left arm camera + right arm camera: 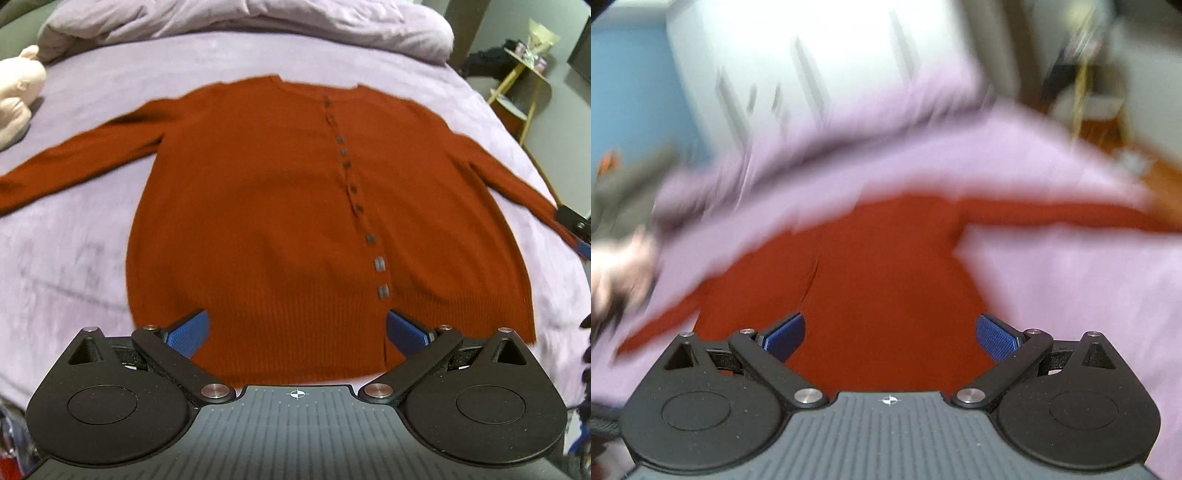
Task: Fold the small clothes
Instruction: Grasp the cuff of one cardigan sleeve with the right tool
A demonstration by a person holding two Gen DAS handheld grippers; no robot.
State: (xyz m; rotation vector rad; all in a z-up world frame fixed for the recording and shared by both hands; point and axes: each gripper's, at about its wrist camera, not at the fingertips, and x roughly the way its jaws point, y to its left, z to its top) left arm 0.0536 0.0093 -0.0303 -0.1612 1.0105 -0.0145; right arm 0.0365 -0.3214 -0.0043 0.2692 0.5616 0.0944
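A home bedroom: a bed (92, 229) with a lilac sheet fills the frame, a bunched duvet (243, 22) along the top, a plush toy (16, 92) at upper left, a yellow side shelf (524, 85) at upper right, and white wardrobe doors (812, 74) in the blurred right wrist view.

Left claw (297, 334) and right claw (889, 336) both gape wide, 2 blue pads (188, 334) apart, gripping nothing

The rust knit cardigan (258, 206), ribbed at the hem, lies on matt, soft lilac bedding (74, 258); gripper pads (188, 334) are textured blue.
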